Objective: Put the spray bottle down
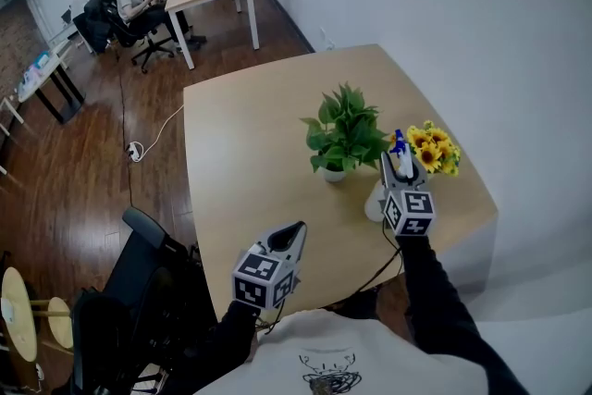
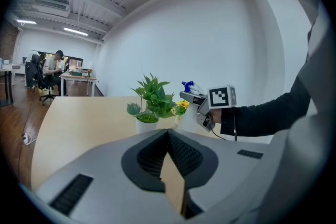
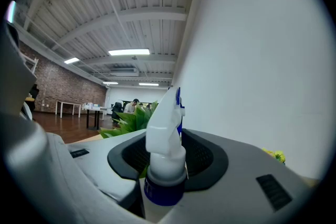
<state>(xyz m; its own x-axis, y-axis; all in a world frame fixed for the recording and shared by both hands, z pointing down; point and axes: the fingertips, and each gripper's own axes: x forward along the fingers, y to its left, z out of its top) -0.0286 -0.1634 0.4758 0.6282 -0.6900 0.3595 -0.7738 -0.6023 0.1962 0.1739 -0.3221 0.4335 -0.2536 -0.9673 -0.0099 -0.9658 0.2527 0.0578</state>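
- Position: the spray bottle (image 1: 376, 199) stands upright on the table (image 1: 240, 153) near its near-right corner, just in front of the potted plant (image 1: 344, 134) and the sunflowers (image 1: 433, 148). Its base appears to rest on the surface, though the gripper covers part of it.
- Right gripper (image 1: 399, 166): held level, jaws parted around the bottle's neck, under the white trigger head. A sliver of gap shows on each side of the neck, so the pads appear not to press on it.
- Left gripper (image 1: 297, 229): low over the near edge of the table, well apart from the bottle. Its jaw tips are together with nothing between them. Leave it idle there.
- Step in hand, as judged: release and clear. Confirm the base sits flat before moving off.
- Open wide enough that neither pad drags on the neck. A one-sided touch could tip a tall, narrow bottle.
- Withdraw straight back toward the near edge, level, along the jaw line. Do not lift: the trigger head overhangs the jaws and would catch.
- Avoid any sideways sweep. Leaves lie on one side, flowers on the other, and the table's right edge is near.
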